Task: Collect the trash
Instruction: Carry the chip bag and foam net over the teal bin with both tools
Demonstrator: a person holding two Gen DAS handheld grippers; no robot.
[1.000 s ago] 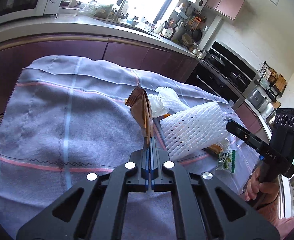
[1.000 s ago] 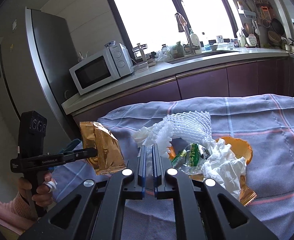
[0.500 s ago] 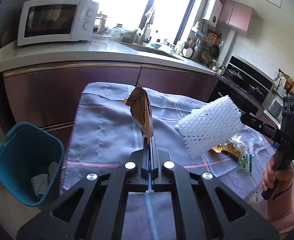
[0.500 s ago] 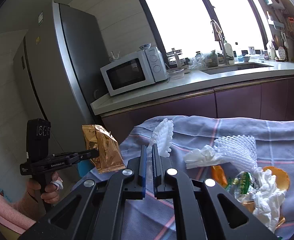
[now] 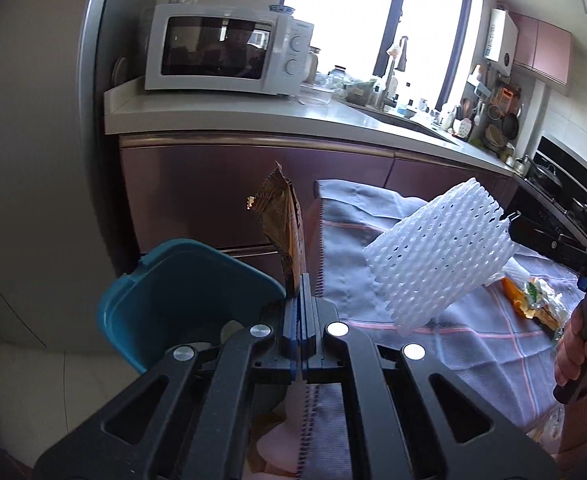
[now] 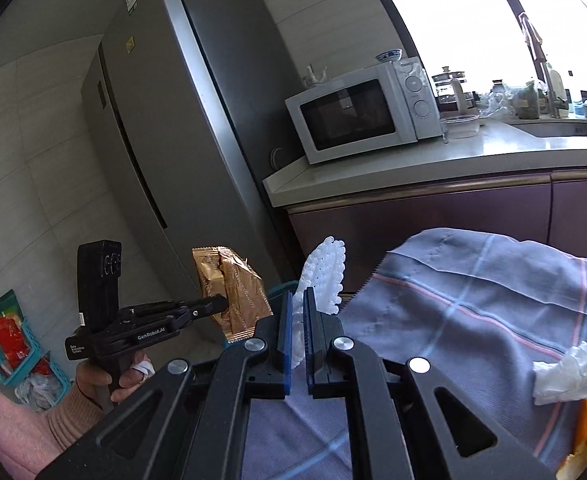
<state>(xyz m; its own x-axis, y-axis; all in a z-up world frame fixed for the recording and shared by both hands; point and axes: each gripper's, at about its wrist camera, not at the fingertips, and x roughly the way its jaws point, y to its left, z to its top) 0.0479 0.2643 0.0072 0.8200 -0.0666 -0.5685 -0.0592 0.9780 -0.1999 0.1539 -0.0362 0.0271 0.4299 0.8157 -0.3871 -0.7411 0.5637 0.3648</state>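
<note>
My left gripper point(image 5: 302, 284) is shut on a gold-brown snack wrapper point(image 5: 285, 236), held upright just past the rim of a teal bin point(image 5: 141, 292) beside the table. From the right wrist view the same wrapper point(image 6: 231, 292) hangs from the left gripper point(image 6: 219, 304) in a hand with a pink sleeve. My right gripper point(image 6: 298, 300) is shut on a white foam fruit net point(image 6: 325, 272). In the left wrist view that net point(image 5: 441, 256) hangs over the cloth-covered table point(image 5: 473, 344), held by the right gripper point(image 5: 511, 226).
More trash lies on the grey-blue cloth: a crumpled tissue point(image 6: 569, 372), an orange wrapper point(image 6: 585, 428) and a green-and-clear wrapper point(image 5: 537, 296). Behind stand a purple counter with a microwave point(image 5: 221, 56), and a tall fridge point(image 6: 173, 152). A crate of items point(image 6: 13, 344) sits on the floor.
Both grippers swung left off the middle of the table with their loads. The teal bin came into view and now sits just under the wrapper; the net was lifted clear of the trash pile.
</note>
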